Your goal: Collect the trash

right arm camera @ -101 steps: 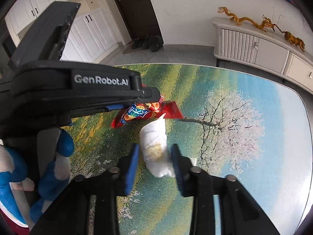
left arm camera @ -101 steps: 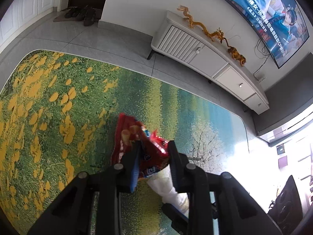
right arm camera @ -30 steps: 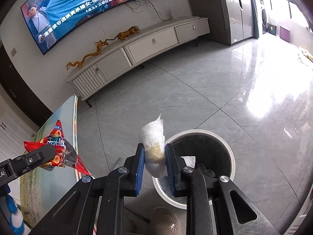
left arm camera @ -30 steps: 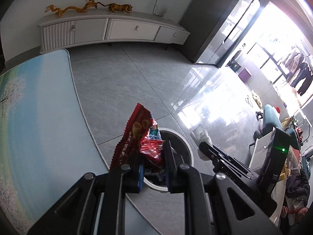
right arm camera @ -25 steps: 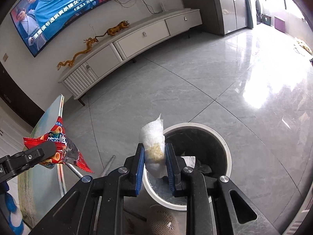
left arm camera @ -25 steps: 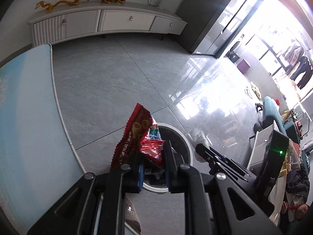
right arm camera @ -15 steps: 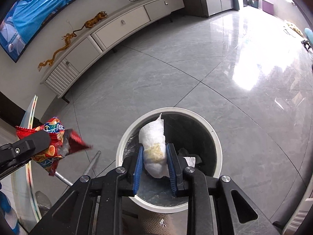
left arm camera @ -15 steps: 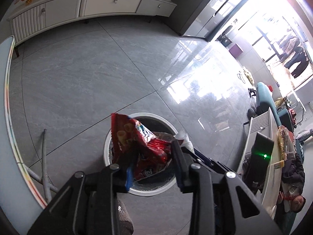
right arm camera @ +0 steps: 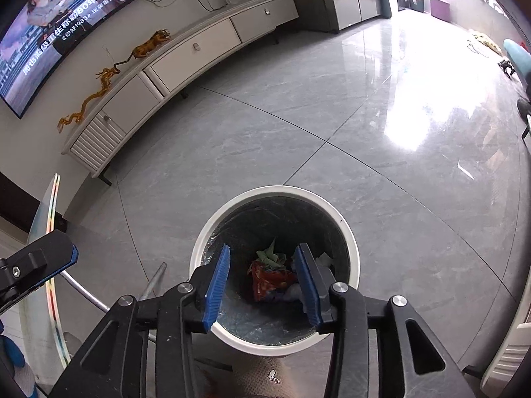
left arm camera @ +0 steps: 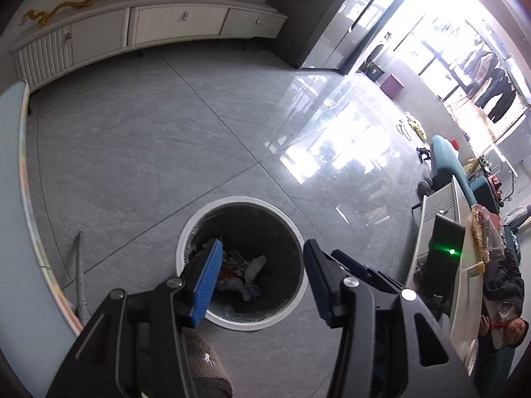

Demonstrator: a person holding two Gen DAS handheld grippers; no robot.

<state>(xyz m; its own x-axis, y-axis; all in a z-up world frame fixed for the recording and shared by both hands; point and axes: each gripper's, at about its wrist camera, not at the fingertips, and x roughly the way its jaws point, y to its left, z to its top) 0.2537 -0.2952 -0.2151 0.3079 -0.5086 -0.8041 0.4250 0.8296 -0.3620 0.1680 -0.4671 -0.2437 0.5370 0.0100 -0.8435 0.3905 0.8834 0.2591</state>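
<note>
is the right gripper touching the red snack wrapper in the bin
Apart. The right wrist view shows the right gripper open and empty above the bin, the red snack wrapper lying at its bottom.

Red snack wrapper (right arm camera: 270,278) lies crumpled inside white-rimmed trash bin (right arm camera: 351,248) among scraps.

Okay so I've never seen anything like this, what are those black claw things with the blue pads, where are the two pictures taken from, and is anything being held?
No robot here: a person holds a two-finger gripper in each hand, and each gripper has a wide-angle camera looking forward along its fingers. One picture is from the left gripper, the other from the right gripper. The blue strips are grip pads.

Both grippers hang over a round white trash bin on the grey tiled floor. Their jaws stand wide apart and hold nothing. Inside the bin lies rubbish: a red snack wrapper and a white wad, among other scraps.

Behind are a white TV cabinet with golden figurines and a television.
</note>
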